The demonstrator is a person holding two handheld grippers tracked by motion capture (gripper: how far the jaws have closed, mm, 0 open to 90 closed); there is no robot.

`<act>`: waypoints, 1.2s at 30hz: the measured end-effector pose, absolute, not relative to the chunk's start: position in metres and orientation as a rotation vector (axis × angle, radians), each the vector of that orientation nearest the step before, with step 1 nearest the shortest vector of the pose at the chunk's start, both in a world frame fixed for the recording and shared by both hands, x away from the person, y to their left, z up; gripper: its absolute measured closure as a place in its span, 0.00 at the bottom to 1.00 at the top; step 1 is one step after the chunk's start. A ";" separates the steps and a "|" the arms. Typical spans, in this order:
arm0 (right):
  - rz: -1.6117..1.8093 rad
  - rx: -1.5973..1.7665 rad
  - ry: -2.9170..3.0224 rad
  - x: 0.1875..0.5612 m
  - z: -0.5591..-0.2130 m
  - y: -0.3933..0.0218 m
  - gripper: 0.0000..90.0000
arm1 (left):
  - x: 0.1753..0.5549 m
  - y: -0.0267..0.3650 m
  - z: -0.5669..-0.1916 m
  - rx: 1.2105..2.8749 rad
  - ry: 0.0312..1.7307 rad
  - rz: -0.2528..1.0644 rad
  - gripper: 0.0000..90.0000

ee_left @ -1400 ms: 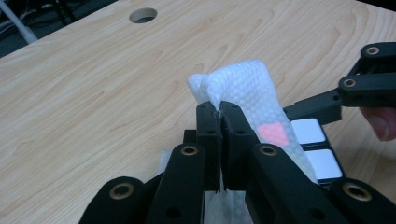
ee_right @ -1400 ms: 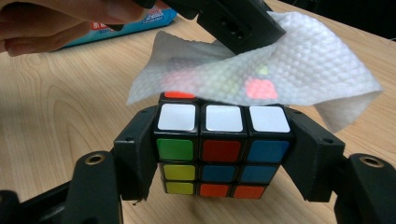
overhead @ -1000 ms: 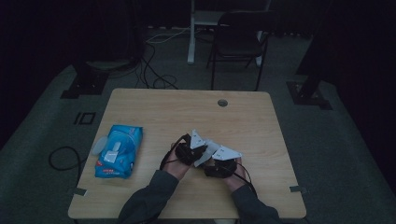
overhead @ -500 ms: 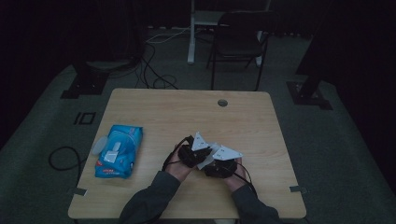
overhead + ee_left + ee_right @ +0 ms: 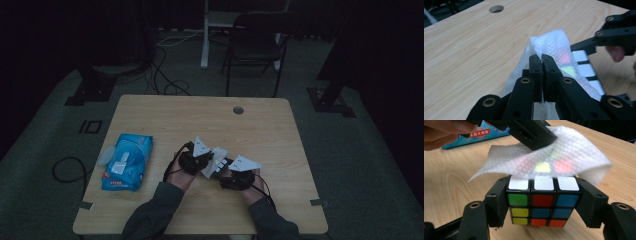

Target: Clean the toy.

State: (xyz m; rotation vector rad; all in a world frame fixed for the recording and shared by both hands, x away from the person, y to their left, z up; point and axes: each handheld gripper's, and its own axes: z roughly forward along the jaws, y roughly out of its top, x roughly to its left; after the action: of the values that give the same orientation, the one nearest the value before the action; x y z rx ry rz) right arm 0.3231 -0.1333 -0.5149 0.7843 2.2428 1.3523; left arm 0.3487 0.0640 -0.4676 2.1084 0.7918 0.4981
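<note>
**A:** What were the left tongs [image 5: 541, 58] doing?

**B:** They were clenched on a white, dimpled paper wipe [image 5: 551, 43]. In the left gripper view the two black jaws stood pressed together with a fold of the wipe pinched between their tips, and the rest of the sheet billowed up and over beyond them.

**A:** And the right tongs [image 5: 543, 202]?

**B:** Those were grasping a multicoloured plastic puzzle cube [image 5: 543, 202], one jaw flat against each side of it. In the right gripper view its near face showed green, red and blue squares along the top row, with yellow, blue and orange below, and its top face was white.

**A:** Where was the wipe relative to the cube?

**B:** Draped over the cube's far upper part. Yellow and red squares showed faintly through the thin paper. Whether the sheet pressed on the cube or merely lay over it, I couldn't tell.

**A:** And where was all that on the surface?

**B:** From the high view, both tongs met just above the light wooden surface [image 5: 200, 115], near its front edge and a bit right of the middle, with the person's dark-sleeved forearms coming in from below. Well apart to the left lay a blue soft pack of wipes [image 5: 126, 161], flat on the wood. A round cable hole [image 5: 238, 110] sat near the far edge.
</note>
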 end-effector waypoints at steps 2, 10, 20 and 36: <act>1.355 0.789 2.241 0.323 -0.515 -0.134 0.39 | 0.348 0.065 -0.468 2.109 0.795 0.499 0.98; 1.340 0.797 2.245 0.324 -0.516 -0.134 0.39 | 0.343 0.057 -0.468 2.132 0.748 0.489 0.98; 1.338 0.793 2.248 0.324 -0.516 -0.133 0.39 | 0.330 0.042 -0.468 2.146 0.664 0.426 0.98; 1.348 0.800 2.236 0.324 -0.514 -0.137 0.39 | 0.326 0.061 -0.468 2.113 0.704 0.447 0.98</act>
State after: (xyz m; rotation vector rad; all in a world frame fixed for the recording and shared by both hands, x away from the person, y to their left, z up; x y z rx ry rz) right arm 0.3240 -0.1371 -0.5142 0.8000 2.2360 1.3479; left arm 0.3260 0.0605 -0.4677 2.1126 0.7038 0.4469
